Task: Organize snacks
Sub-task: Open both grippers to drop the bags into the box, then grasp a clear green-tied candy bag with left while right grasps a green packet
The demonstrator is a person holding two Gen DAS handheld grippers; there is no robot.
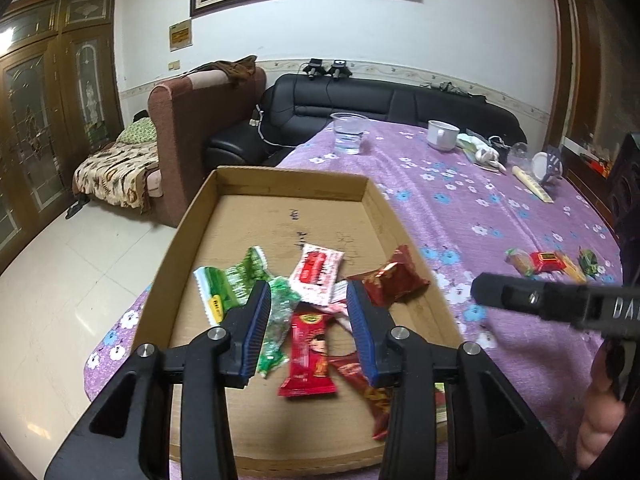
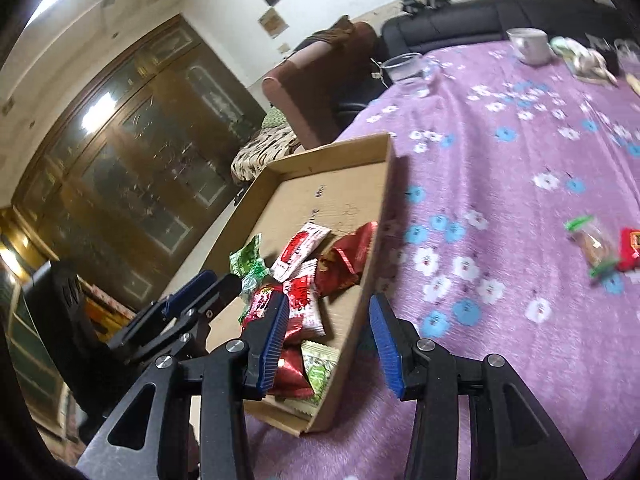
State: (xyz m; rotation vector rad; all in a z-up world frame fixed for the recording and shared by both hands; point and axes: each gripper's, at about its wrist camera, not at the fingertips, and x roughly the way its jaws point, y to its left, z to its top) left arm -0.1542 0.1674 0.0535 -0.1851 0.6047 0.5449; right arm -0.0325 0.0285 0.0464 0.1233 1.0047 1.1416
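Both the left claw [image 1: 308, 322] and right claw [image 2: 328, 334] hung parted and empty above the cardboard tray [image 1: 288, 182] at lower centre, their arms hiding part of its snack packets [image 1: 318, 276], while more packets [image 1: 548, 264], blurred, lay at right on the purple-clothed counter [image 1: 480, 208].

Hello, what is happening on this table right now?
A person with two grippers is sorting snacks into a cardboard tray. Several packets already lie inside. The left gripper hangs over them, jaws open and empty. The right gripper is empty too. A few snacks wait on the purple cloth.
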